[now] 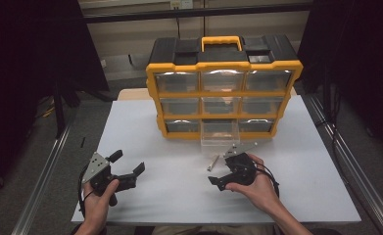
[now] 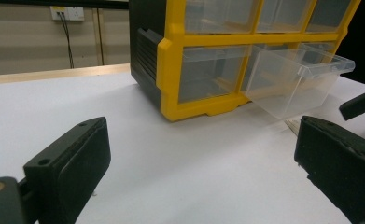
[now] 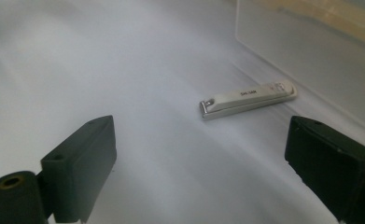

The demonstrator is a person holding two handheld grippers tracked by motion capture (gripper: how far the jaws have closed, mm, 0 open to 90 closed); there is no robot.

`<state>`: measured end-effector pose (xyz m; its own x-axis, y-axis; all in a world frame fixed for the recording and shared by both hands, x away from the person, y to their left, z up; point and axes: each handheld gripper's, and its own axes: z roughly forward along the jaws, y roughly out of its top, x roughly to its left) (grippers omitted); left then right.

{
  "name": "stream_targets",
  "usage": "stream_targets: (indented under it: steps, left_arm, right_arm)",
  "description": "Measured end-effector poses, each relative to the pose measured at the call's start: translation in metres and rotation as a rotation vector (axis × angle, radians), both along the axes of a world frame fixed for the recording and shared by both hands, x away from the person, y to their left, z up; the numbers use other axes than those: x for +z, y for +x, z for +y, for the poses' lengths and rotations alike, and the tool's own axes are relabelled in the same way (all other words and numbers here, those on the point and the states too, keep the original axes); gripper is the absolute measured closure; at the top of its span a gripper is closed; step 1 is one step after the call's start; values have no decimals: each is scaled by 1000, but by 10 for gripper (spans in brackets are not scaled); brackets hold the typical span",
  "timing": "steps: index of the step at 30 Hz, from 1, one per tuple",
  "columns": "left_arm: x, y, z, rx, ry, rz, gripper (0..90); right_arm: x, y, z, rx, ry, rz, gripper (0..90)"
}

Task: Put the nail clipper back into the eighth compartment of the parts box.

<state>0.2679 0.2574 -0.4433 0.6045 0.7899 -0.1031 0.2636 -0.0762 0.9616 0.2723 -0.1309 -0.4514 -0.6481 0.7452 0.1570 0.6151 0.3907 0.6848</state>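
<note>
White tabletop, so the nail clipper lies just ahead of the right gripper, long axis crosswise to its wide-open jaws, beside the pulled-out drawer. Left gripper is also wide and farther off.

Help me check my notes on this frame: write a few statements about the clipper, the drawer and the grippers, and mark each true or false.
1. The nail clipper lies on the white table. True.
2. The right gripper is shut on the clipper. False: its jaws stand open, apart from it.
3. The bottom middle drawer is pulled out. True.
4. The left gripper holds the drawer. False: it is open, away from the organizer.
</note>
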Motion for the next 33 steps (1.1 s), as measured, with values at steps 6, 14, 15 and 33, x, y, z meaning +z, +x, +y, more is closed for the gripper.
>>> stream_targets:
  steps: [6, 14, 15, 33]
  left_arm:
    - [0, 0, 1, 1, -1, 0, 37]
    - [1, 0, 1, -6, 2, -3, 37]
    - [1, 0, 1, -6, 2, -2, 37]
    - [1, 0, 1, -8, 3, -3, 36]
  right_arm:
    - [-3, 9, 13, -56, -41, 34, 119]
    - [-1, 22, 20, -106, -63, 113, 177]
    - [-1, 23, 21, -116, -66, 128, 193]
    - [-1, 41, 29, -205, -94, 259, 386]
